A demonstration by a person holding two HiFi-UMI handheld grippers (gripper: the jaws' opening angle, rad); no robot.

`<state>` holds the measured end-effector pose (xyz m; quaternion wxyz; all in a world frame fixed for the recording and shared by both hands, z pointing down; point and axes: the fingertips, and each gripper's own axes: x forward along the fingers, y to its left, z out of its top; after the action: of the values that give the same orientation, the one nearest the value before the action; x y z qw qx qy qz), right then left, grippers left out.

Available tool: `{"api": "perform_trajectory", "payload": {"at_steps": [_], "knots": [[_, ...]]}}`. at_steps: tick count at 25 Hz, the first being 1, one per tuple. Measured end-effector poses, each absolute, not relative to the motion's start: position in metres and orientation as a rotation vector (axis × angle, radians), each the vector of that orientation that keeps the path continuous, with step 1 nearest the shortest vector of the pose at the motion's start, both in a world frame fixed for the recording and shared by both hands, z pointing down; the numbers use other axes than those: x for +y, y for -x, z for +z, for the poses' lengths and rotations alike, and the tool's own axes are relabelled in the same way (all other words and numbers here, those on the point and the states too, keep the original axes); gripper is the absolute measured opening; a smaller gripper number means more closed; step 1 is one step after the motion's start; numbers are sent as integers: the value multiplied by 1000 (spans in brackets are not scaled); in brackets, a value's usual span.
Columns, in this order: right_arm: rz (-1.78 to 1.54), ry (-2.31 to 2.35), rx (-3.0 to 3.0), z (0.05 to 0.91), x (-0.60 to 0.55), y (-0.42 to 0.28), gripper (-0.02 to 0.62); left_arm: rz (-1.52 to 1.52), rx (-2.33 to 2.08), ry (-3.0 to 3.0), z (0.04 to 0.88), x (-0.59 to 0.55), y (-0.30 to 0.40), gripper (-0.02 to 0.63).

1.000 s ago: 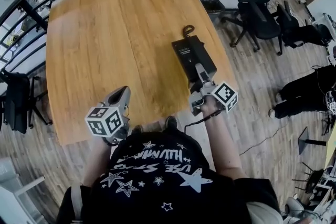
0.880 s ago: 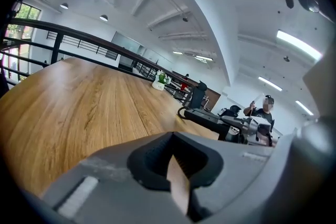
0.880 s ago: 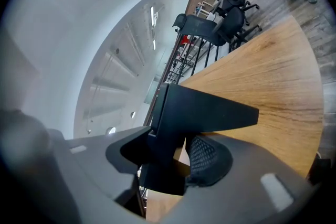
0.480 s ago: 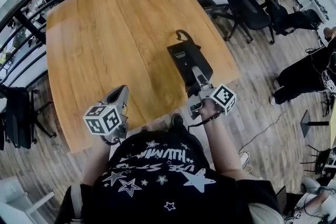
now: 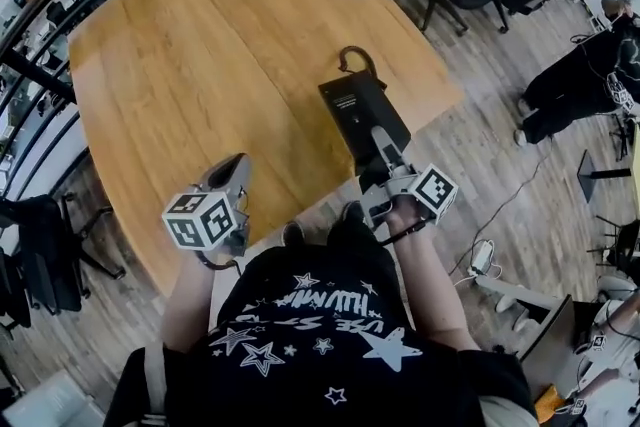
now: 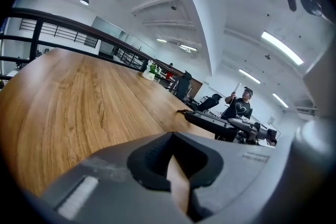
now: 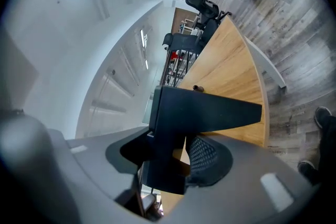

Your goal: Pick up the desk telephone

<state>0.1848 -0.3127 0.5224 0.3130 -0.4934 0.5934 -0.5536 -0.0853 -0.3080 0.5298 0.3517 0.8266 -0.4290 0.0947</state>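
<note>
Black phone (image 5: 362, 110) is seen right of centre, at the bench (image 5: 200, 65) edge, clamped at its near end by the right claw (image 5: 382, 143). Left claw (image 5: 236, 171) is closed, empty. Grasp is made; a clear lift is not yet shown.

White lettering on the person's black star-print shirt (image 5: 325, 320), at the near edge of the head view and upside down: one line seems to read "USE STA…", the other is too warped to read. The small white label (image 5: 349, 100) on the desk telephone (image 5: 365, 115) is too small to read. The left cube (image 5: 200, 220) on the left gripper (image 5: 235, 167) and the right cube (image 5: 433, 190) on the right gripper (image 5: 380, 140) carry black-and-white square marker patterns.
</note>
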Motion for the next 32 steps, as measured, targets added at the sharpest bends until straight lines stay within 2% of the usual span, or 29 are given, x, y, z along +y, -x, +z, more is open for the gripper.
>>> {"api": "perform_trajectory", "payload": {"at_steps": [17,32], "knots": [[-1436,1212,1586,528,-236,-168,206,298,-1037,-2146,548,-262,65,2],[-1394,1137,1566,500,-76,-157,206,288,-996,-2179,533,-113,62,2]]}}
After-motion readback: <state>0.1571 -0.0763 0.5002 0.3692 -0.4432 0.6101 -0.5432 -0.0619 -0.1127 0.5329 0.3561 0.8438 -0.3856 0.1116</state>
